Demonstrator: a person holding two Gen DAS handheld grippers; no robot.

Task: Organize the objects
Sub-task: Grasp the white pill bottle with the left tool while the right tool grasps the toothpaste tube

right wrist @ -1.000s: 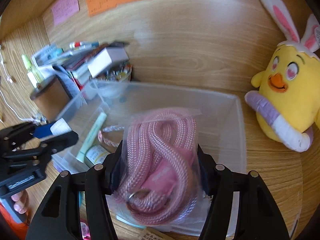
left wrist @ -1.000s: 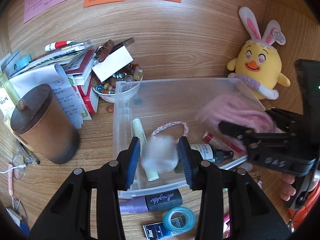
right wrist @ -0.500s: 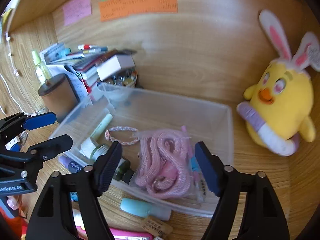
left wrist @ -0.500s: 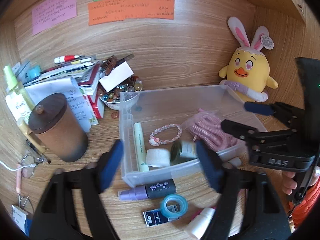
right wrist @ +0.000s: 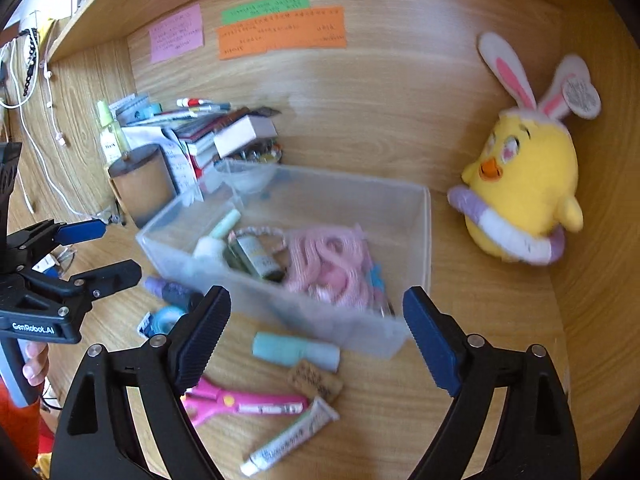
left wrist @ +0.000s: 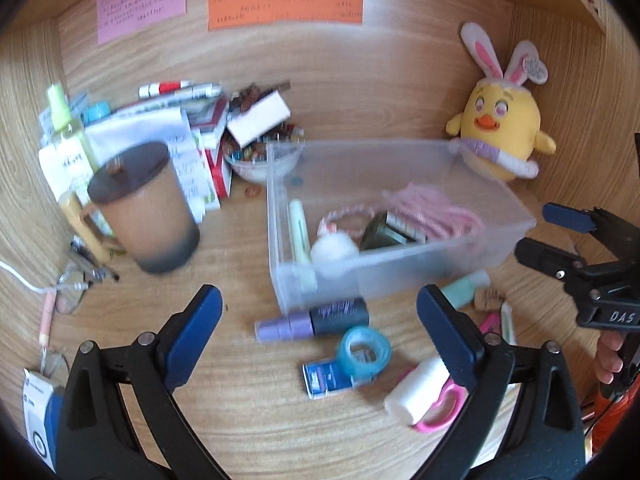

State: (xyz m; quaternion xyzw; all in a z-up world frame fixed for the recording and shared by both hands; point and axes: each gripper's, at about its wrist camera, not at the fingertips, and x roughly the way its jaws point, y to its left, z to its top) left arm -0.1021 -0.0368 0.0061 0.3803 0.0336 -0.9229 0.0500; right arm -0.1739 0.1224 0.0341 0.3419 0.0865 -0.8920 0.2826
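Cluttered wooden desk, clear bin, sticky notes

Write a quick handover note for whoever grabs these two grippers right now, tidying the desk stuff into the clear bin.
Left gripper: empty, jaws opening.
Right gripper: empty, jaws opening.
Clear bin already holds the pink rope, a braided bracelet, a pale green stick, a white roll and a small bottle.
Left on the desk in front of the bin: purple marker, blue tape roll, mint tube, pink scissors, cork tag, white tube.
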